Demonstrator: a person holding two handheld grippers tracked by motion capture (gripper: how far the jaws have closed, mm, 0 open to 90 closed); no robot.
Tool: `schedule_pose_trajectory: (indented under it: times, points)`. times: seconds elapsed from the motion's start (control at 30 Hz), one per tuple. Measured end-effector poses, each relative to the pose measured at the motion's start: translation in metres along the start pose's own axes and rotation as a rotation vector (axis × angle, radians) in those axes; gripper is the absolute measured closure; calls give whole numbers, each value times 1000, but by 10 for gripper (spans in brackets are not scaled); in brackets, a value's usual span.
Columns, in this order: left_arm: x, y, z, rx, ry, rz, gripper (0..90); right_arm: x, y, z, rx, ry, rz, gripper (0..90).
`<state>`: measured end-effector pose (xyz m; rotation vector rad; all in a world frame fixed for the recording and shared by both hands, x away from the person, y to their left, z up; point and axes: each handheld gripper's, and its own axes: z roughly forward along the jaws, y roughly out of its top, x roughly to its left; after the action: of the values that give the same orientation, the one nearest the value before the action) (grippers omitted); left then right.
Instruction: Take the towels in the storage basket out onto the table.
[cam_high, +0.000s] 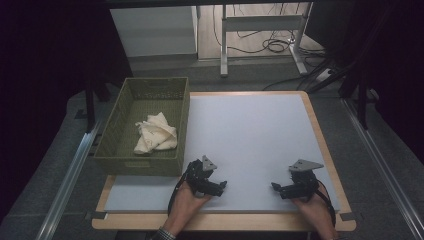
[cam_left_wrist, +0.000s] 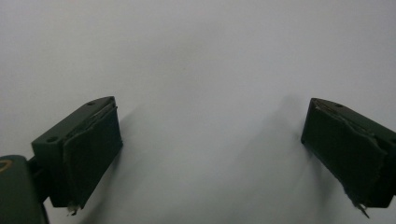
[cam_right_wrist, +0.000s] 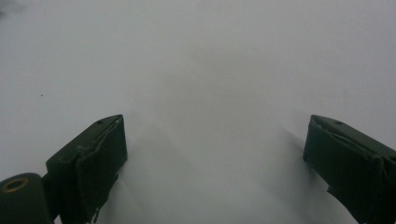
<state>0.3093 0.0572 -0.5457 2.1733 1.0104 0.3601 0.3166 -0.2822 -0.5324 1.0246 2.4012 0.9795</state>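
Observation:
An olive woven basket (cam_high: 111, 134) stands at the left edge of the table, with a crumpled cream cloth (cam_high: 155, 134) lying inside it. My left gripper (cam_high: 218, 187) rests low over the white mat (cam_high: 250, 135) just right of the basket's near corner, its jaws wide apart with nothing between them (cam_left_wrist: 212, 144). My right gripper (cam_high: 278, 189) sits near the mat's front right, also open and empty (cam_right_wrist: 215, 158). Both gripper views look straight onto bare white mat, and the two grippers point toward each other.
The mat lies on a wooden tabletop (cam_high: 320, 125) with a narrow rim showing on the right and front. Metal rails (cam_high: 70, 170) run along both sides. Behind the table stand a white cabinet (cam_high: 155, 30) and a desk frame with cables (cam_high: 265, 40).

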Motion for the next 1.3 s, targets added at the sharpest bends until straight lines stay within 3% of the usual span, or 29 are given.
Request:
schedule_pose_trajectory:
  times: [0.37, 0.57, 0.7, 1.3]
  points:
    - [0, 1, 0, 2, 0, 2, 45, 0, 0, 0, 0, 0, 0, 63]
    - [-1, 5, -1, 18, -4, 41, 48, 0, 0, 0, 0, 0, 0, 63]
    - [-2, 10, -4, -3, -28, 47, 48, 0, 0, 0, -1, 0, 0, 63]
    - [-2, 41, -14, 1, -97, 72, 46, 0, 0, 0, -1, -1, -1, 63]
